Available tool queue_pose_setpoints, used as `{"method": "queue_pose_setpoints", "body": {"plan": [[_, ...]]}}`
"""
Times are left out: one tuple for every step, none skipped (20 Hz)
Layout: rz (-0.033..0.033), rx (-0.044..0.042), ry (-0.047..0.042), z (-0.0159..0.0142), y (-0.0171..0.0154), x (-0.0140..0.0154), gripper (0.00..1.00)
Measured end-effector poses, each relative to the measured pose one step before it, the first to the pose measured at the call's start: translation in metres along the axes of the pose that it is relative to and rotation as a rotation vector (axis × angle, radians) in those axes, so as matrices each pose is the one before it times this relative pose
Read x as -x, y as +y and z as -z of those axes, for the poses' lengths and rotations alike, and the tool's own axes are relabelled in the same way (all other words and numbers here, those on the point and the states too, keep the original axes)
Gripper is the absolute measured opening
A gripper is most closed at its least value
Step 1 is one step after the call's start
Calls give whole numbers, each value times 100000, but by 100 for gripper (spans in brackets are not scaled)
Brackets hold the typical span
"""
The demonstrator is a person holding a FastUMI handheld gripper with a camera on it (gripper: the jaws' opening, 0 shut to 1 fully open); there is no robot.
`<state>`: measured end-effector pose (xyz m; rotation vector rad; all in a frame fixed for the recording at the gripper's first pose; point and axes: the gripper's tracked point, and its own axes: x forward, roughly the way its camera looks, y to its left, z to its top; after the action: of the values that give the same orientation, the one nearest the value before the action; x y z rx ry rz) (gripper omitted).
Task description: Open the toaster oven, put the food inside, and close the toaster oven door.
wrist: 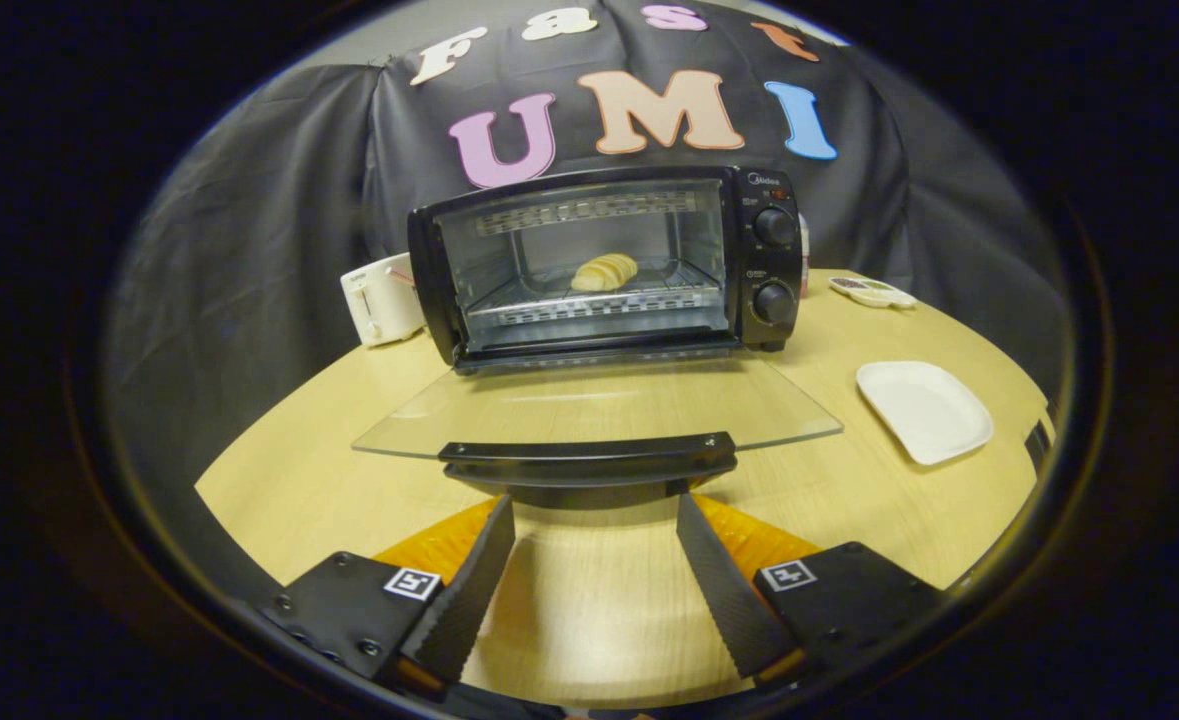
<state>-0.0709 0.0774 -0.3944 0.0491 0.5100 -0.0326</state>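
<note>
My claw [595, 515] is spread wide with nothing in it, fingers just short of the black handle [587, 452] on the toaster oven's [609, 265] glass door [599, 405], which lies folded down flat. The bread roll [605, 272] sits inside on the rack. A white plate [924, 410] rests on the worktop [299, 480] to the right.
</note>
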Motion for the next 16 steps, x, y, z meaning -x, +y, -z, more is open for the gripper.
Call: {"method": "queue_pose_setpoints", "body": {"plan": [[-245,157,-991,-462,-95,43,100],[-443,-448,-1142,-566,41,124,100],[-640,-589,-1236,-617,136,92,100],[-903,-512,-1062,-644,190,149,100],[-897,-787,-1121,-651,202,6,100],[-822,-711,-1373,-811,253,48,100],[-549,-411,-1655,-978,255,-19,100],[55,-73,-1960,-1026,177,64,100],[353,402,-2267,-1034,160,-91,100],[1016,1416,-2166,-881,162,-179,100],[769,1410,-1712,-984,-14,-337,100],[6,322,-1199,-968,7,-480,100],[-408,-385,-1379,-940,234,-527,100],[137,-351,-1609,-1093,109,-486,100],[413,137,-1907,-1014,-22,-495,100],[632,270,-1358,-882,-94,-671,100]]}}
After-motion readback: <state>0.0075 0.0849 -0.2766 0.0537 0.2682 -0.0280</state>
